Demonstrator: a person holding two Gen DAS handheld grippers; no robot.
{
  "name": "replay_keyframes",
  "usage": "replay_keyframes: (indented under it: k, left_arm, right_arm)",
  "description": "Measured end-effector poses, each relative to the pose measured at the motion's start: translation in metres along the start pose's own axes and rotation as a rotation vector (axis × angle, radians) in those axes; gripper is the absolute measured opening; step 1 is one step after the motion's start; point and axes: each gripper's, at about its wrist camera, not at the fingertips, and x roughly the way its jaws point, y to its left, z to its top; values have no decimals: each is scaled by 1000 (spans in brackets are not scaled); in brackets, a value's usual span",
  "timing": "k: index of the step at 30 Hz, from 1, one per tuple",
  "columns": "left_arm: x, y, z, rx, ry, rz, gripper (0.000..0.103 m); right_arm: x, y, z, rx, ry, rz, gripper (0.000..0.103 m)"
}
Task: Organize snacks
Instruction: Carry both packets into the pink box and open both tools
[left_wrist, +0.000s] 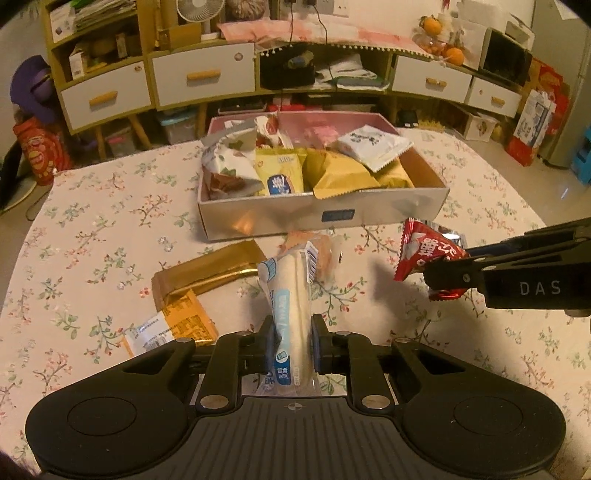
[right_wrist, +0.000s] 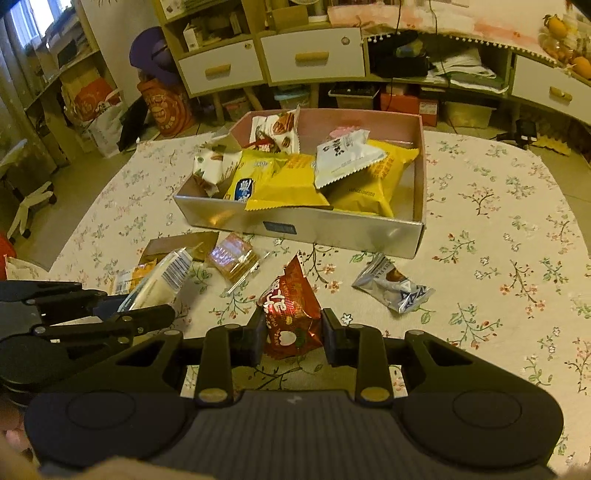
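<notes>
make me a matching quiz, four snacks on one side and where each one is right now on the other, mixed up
Snacks:
1. red snack packet
2. long pale snack bar
3. silver packet
4. white packet with zigzag edges

Places:
A. lying loose on the tablecloth, in front of the box
B. on top of the yellow bags in the box
C. clamped in the left gripper
D. clamped in the right gripper

Pairs: 1-D, 2-C, 3-A, 4-B
</notes>
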Motion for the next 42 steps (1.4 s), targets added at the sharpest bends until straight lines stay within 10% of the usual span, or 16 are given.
replay_keyframes:
  k: [20,42]
  left_arm:
    - [-11,-15,24,-11,-48,8,17]
    - [47,-22,132,-9,-85,17,17]
  right_arm:
    - [-21,-29,14,74,-71,-29,28]
    - [2,-76,88,173,-169,-51,28]
